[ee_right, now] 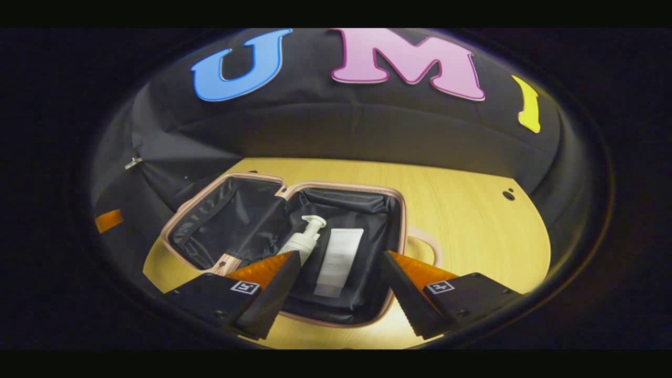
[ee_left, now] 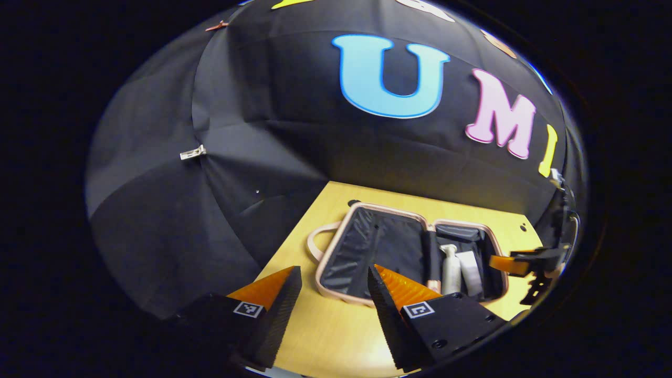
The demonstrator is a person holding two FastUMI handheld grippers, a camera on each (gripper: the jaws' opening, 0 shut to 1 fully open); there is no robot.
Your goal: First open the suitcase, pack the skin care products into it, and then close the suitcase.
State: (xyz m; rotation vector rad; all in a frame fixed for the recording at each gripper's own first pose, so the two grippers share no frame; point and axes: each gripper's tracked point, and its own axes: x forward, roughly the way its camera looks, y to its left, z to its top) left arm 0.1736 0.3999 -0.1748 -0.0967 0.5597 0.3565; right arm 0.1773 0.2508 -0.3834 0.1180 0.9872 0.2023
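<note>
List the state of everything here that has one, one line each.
Suitcase: open, lying flat on the table.
Pump bottle: lying inside the suitcase.
Tube: lying inside, beside the bottle.
Left gripper: open, empty.
Right gripper: open, empty, above the packed half.

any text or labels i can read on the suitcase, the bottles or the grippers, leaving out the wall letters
None can be read.
Tube in the suitcase: faint grey print, too small and blurred.
Pump bottle: no print that can be made out.
Right gripper and left gripper: square black-and-white marker patterns on the finger mounts, no words or numbers.
</note>
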